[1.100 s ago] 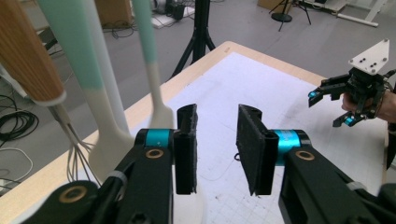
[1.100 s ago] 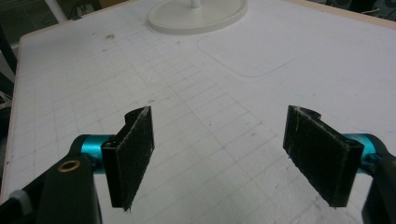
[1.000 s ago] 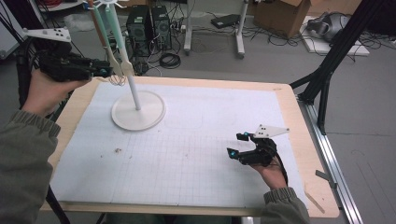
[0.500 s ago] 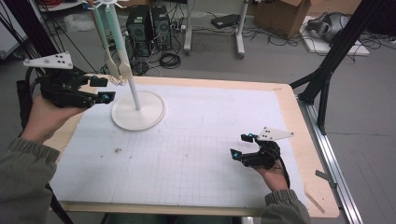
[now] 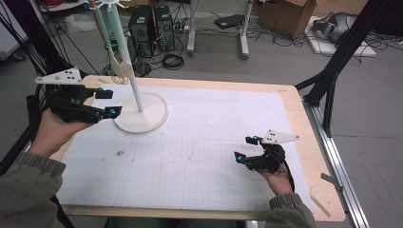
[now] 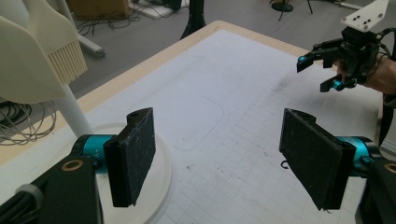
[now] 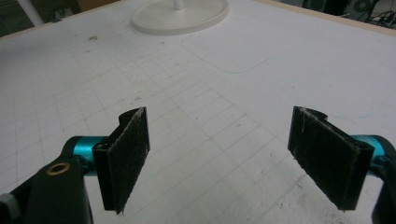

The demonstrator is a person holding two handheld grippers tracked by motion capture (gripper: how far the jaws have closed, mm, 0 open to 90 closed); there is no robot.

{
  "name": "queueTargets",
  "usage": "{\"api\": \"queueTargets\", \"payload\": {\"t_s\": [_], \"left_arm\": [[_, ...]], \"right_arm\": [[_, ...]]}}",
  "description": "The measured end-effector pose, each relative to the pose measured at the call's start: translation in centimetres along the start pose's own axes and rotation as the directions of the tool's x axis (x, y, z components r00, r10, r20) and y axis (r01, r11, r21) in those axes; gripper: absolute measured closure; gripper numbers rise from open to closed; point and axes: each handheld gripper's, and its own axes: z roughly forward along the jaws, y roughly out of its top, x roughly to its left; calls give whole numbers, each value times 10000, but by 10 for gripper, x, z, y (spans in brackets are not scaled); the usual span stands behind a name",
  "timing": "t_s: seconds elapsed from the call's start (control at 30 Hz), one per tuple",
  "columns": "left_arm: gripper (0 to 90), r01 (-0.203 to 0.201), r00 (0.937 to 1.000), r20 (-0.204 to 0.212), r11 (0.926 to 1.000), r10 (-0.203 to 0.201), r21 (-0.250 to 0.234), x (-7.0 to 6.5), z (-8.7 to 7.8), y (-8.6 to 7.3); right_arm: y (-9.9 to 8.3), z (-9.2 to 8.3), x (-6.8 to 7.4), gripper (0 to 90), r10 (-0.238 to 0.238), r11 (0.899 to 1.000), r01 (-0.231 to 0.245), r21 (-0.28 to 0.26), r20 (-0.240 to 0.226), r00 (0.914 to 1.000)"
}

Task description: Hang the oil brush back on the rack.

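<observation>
Resting low near the front edge of the tabletop (image 5: 304, 118), my right gripper (image 5: 246, 148) is sitting over the white gridded mat (image 5: 199, 156), its two black padded fingers (image 7: 126, 154) standing wide apart with nothing between them; in the right gripper view I am seeing only bare grid squares in the gap.

Farther back and across the mat, my left gripper (image 5: 108, 102) is hovering just beside the round white base (image 5: 154, 116) of the white utensil stand (image 5: 135, 90). Its fingers (image 6: 133, 161) have just been opening and are now spread wide, gripping nothing. In the left gripper view the near finger is overlapping the base's rim, though I cannot tell whether it is touching it or hanging above it.

Rising from that base, the thin white pole is carrying the cream plastic brush with short pale bristles (image 6: 44, 56), which is hanging up beside the pole, above and behind my left fingers and free of them. In the high view the cream utensils (image 5: 121, 64) are dangling against the pole, near the far left corner of the tabletop.

Beyond the tabletop, black computer towers (image 5: 152, 23) and loose cables are lying on the grey floor.
</observation>
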Motion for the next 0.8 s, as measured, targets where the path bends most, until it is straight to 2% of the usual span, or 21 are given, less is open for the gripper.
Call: {"api": "queueTargets", "payload": {"t_s": [0.27, 0.8], "left_arm": [[273, -69, 10000, 57, 9999, 68, 112, -1, 6, -8], [240, 189, 9998, 110, 9997, -190, 125, -6, 11, -27]], "right_arm": [[-2, 0, 0, 198, 13, 10000, -13, 48, -23, 10000], [-5, 3, -1, 197, -5, 9997, 6, 232, -25, 10000]]}}
